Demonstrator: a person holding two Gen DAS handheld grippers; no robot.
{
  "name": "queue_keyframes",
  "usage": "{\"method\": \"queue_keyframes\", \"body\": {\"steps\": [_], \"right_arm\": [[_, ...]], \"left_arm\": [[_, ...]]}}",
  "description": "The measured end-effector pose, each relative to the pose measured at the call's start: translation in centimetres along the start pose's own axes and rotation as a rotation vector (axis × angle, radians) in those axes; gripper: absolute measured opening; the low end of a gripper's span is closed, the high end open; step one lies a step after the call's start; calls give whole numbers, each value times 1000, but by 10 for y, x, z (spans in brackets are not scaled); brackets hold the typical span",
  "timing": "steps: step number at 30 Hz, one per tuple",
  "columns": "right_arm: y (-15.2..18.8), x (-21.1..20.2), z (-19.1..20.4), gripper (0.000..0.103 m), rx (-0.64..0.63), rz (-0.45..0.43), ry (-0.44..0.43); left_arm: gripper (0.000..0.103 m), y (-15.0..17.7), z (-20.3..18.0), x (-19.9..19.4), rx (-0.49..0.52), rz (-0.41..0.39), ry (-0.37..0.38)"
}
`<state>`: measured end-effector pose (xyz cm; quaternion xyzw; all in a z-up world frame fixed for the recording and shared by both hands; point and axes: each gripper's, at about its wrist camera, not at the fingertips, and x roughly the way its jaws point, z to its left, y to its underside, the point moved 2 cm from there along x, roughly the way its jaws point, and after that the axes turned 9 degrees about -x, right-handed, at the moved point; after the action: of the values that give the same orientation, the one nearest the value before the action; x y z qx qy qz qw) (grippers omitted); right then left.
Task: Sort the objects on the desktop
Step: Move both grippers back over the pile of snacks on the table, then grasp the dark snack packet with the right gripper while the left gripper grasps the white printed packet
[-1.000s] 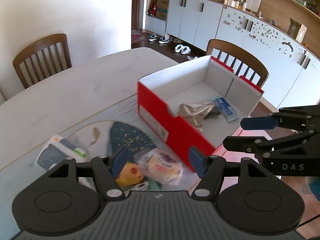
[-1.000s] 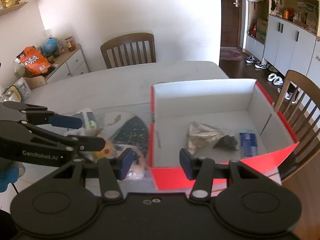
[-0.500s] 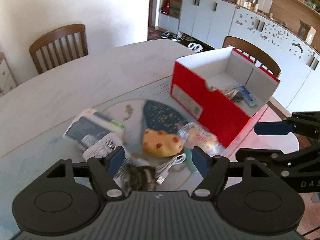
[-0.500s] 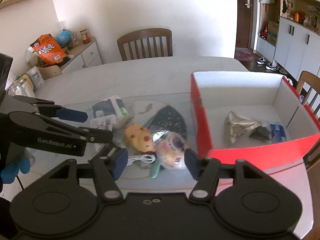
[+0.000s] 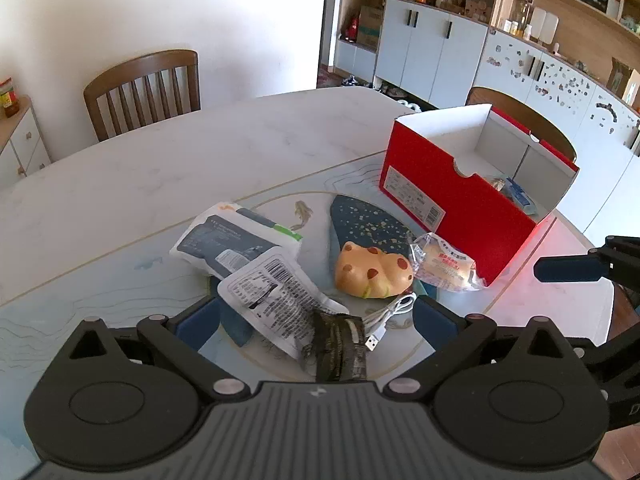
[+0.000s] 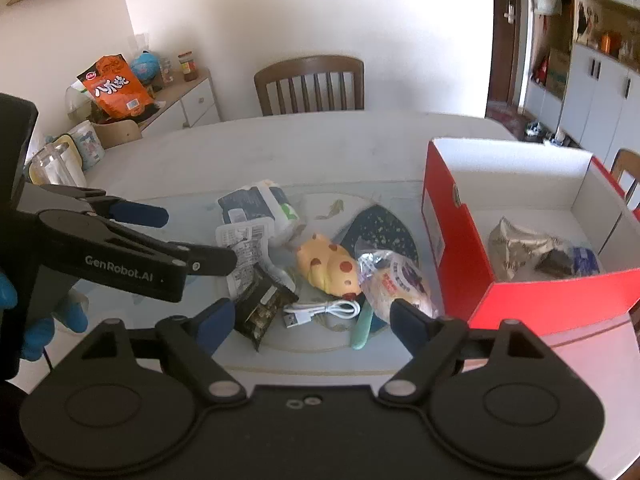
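A pile of objects lies on the table mat: a white-and-dark tissue pack (image 5: pixel 236 236), a flat white barcode packet (image 5: pixel 276 296), a dark snack packet (image 5: pixel 340 348), a white USB cable (image 5: pixel 388 312), a yellow spotted toy (image 5: pixel 372 274) and a wrapped bun (image 5: pixel 442 266). The red box (image 5: pixel 456 204) to the right holds a foil wrapper (image 6: pixel 520 244) and a blue packet (image 6: pixel 586 258). My left gripper (image 5: pixel 316 326) is open and empty over the barcode and dark packets. My right gripper (image 6: pixel 312 322) is open and empty above the cable (image 6: pixel 320 312), near the bun (image 6: pixel 396 282).
A green stick (image 6: pixel 362 326) lies beside the cable. Wooden chairs (image 5: pixel 144 88) stand behind the table and behind the box. A side cabinet (image 6: pixel 172 100) with snack bags stands at far left. The table's near right edge (image 5: pixel 560 292) lies by the box.
Both grippers have pulled back and swung left from the red box toward the pile of objects. Both stayed open and empty.
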<state>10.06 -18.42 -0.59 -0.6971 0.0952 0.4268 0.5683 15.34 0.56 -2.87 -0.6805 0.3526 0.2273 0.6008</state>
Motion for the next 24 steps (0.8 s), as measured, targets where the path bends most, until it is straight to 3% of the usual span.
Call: {"method": "queue_keyframes", "body": {"steps": [9,16,19,24], "right_arm": [[2,12,20,85,-25,8,-12],[5,25,35,85,-50,5,1],[8,34,41,85,-64,8,0],[13,54,50,84,-99,27,17]], "left_arm": [[103,8,17,2,5,-25,-17],[103,16,52,11,-105,4,-70],[103,18,61,15,-114,5,-104],[103,19,64,20,-118,-3,-95]]}}
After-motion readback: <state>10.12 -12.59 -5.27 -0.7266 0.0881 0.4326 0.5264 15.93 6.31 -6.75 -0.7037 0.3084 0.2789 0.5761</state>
